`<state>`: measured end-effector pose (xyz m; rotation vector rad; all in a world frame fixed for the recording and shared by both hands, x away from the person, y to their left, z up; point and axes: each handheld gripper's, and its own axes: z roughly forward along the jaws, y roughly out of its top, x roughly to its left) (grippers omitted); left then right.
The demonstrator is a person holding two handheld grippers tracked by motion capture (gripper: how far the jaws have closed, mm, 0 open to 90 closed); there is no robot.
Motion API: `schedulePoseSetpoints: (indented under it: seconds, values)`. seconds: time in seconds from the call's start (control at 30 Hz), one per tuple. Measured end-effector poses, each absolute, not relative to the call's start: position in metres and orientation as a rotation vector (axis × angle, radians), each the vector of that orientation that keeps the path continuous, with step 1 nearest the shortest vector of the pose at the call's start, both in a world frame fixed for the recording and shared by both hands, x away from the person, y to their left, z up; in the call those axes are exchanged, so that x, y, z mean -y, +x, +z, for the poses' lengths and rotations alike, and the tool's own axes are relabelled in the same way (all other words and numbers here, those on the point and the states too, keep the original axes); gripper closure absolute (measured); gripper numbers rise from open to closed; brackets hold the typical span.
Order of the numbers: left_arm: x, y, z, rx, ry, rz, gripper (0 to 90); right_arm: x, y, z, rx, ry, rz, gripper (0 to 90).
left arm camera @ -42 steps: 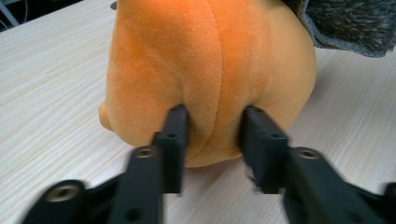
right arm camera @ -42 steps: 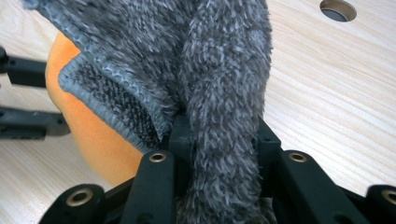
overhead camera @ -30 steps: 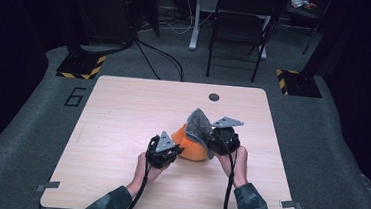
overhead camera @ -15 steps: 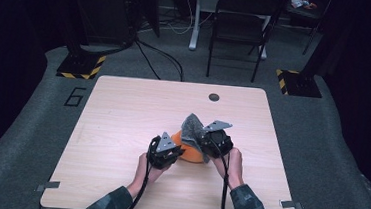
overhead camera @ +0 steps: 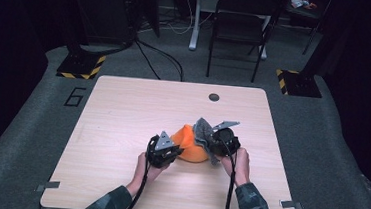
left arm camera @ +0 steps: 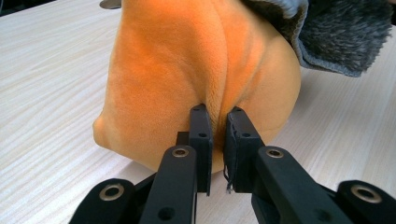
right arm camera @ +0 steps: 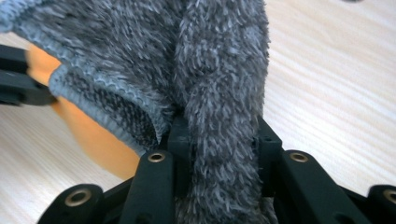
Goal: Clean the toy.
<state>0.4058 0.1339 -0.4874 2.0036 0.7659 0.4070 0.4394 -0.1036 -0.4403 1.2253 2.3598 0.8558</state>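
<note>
Since the earlier frame my right gripper [overhead camera: 219, 141] has come closer to the left one, and the grey fuzzy cloth [right arm camera: 205, 79] now drapes more over the orange plush [left arm camera: 196, 79]. My left gripper [left arm camera: 217, 122] is nearly closed, pinching a fold of the plush – it sits near the table [overhead camera: 122, 114] middle, long axis left-right. My right jaws clamp the cloth, which hides their tips.
</note>
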Motion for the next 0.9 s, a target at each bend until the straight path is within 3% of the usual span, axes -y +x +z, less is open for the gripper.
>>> schedulePoseSetpoints:
  seconds: [0.53, 0.73, 0.9]
  values:
    - [-0.137, 0.407, -0.489, -0.775, 2.0, 0.4, 82.5, 0.12, 0.46, -0.496, -2.405, 1.415, 0.639, 67.7]
    - [-0.137, 0.406, -0.49, -0.765, 1.997, 0.412, 82.3, 0.12, 0.46, -0.487, -2.386, 1.388, 0.594, 68.2]
    - [-0.138, 0.406, -0.49, -0.763, 1.997, 0.405, 82.3, 0.136, 0.456, -0.46, -2.289, 1.395, 0.768, 68.4]
